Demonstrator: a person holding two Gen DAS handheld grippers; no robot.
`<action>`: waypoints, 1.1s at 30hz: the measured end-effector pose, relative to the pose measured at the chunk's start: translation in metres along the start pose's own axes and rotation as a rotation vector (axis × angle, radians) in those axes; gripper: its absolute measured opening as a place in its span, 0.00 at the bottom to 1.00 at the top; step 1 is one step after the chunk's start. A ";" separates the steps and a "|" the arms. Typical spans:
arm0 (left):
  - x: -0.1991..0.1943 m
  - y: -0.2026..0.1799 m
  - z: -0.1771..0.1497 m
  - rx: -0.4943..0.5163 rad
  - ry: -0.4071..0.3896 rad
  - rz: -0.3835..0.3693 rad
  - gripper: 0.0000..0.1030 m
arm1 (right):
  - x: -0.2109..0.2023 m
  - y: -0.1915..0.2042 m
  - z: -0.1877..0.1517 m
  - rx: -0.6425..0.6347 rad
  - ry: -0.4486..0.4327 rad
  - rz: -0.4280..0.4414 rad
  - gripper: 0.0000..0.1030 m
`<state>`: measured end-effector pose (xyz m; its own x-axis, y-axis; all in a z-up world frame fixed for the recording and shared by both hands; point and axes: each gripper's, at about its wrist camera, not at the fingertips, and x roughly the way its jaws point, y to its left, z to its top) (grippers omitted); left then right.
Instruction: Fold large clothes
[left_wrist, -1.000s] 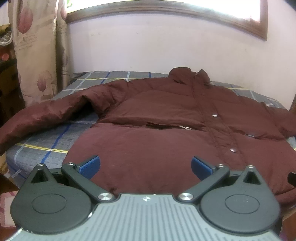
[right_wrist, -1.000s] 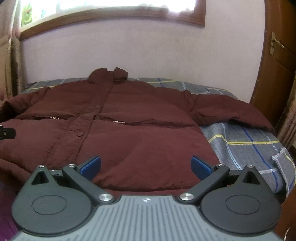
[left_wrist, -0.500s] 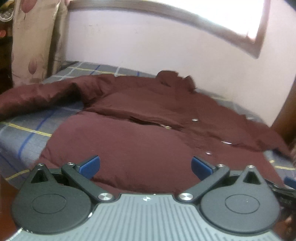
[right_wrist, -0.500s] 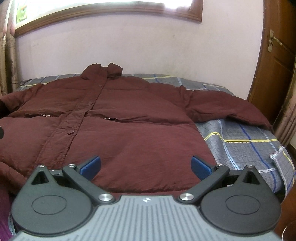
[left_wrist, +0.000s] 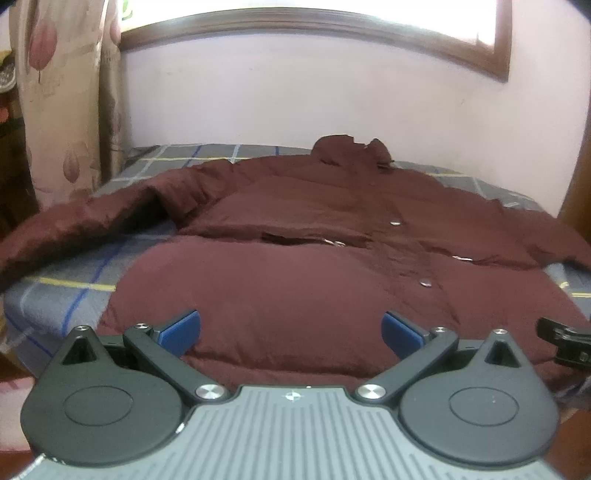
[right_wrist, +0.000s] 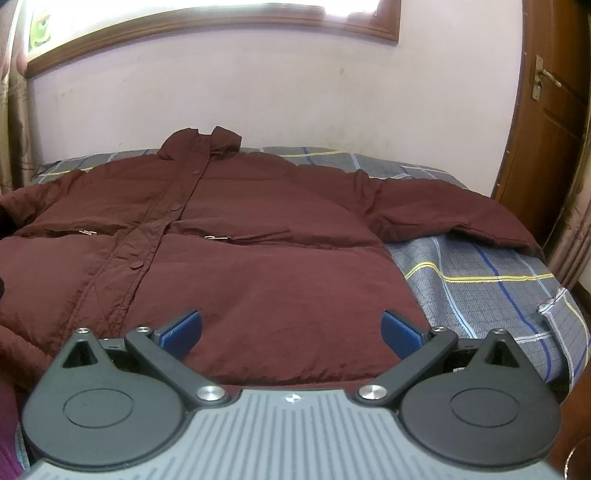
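Observation:
A dark maroon padded jacket (left_wrist: 314, 258) (right_wrist: 229, 251) lies face up and spread flat on the bed, collar toward the far wall, both sleeves stretched outward. My left gripper (left_wrist: 291, 330) hovers open just in front of the jacket's hem, left of the snap placket. My right gripper (right_wrist: 290, 330) is open too, in front of the hem on the jacket's right half. Neither holds anything. The right sleeve (right_wrist: 454, 214) rests on the bedsheet; the left sleeve (left_wrist: 92, 221) droops toward the bed's left edge. Part of the right gripper (left_wrist: 565, 341) shows at the left wrist view's right edge.
The bed has a grey plaid sheet (right_wrist: 487, 280) with yellow and blue lines. A pale wall and a wood-framed window (left_wrist: 314, 26) stand behind it. A patterned curtain (left_wrist: 62, 103) hangs at the left and a wooden door (right_wrist: 550, 122) at the right.
The left wrist view has swung back to face the jacket squarely after tilting. The right gripper has drawn slightly closer to the hem. Both grippers stay open; the jacket has not moved.

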<state>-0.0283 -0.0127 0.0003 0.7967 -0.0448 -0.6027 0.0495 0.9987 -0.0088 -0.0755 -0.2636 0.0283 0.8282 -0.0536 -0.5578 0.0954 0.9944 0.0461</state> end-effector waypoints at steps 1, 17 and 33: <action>0.002 -0.001 0.004 0.003 0.005 0.006 1.00 | 0.000 0.000 0.000 0.004 -0.002 0.004 1.00; 0.027 -0.010 0.030 0.040 0.009 0.049 1.00 | 0.009 0.003 0.013 -0.002 0.000 0.013 1.00; 0.054 -0.027 0.045 0.068 0.032 0.010 1.00 | 0.037 -0.015 0.035 0.026 0.030 -0.021 1.00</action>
<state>0.0408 -0.0431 0.0040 0.7778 -0.0327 -0.6277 0.0831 0.9952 0.0512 -0.0273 -0.2835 0.0358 0.8092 -0.0715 -0.5832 0.1276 0.9903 0.0556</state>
